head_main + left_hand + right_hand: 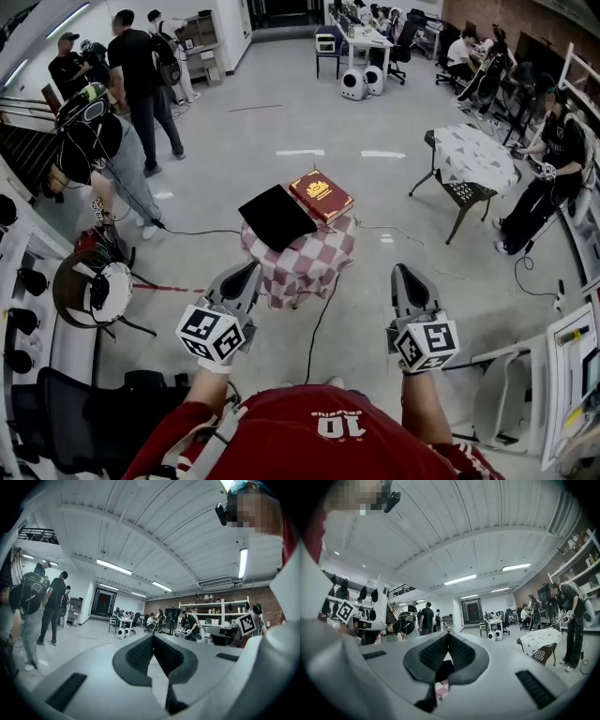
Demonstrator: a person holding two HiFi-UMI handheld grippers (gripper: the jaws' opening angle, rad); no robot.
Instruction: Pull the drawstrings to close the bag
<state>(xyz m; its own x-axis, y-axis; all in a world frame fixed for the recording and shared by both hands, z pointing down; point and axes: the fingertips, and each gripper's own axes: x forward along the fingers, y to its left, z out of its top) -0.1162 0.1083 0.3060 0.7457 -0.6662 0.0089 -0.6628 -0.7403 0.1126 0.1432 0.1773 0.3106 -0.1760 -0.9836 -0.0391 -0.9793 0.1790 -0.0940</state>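
As far as I can judge, nothing of the job is done yet. My left gripper (246, 270) and my right gripper (403, 272) are both clenched on nothing, jaws pressed together. I hold them level in front of me, well short of the small bench (314, 267) with its red-and-white checked cloth. The flat black thing on top of the bench I take to be the bag (277, 216). It lies toward the left side, with a red book (321, 195) just beside it, perhaps touching. I cannot make out the drawstrings from here, nor whether the mouth is open. Everything is left: step up to the bench, find the strings, grip them and pull.
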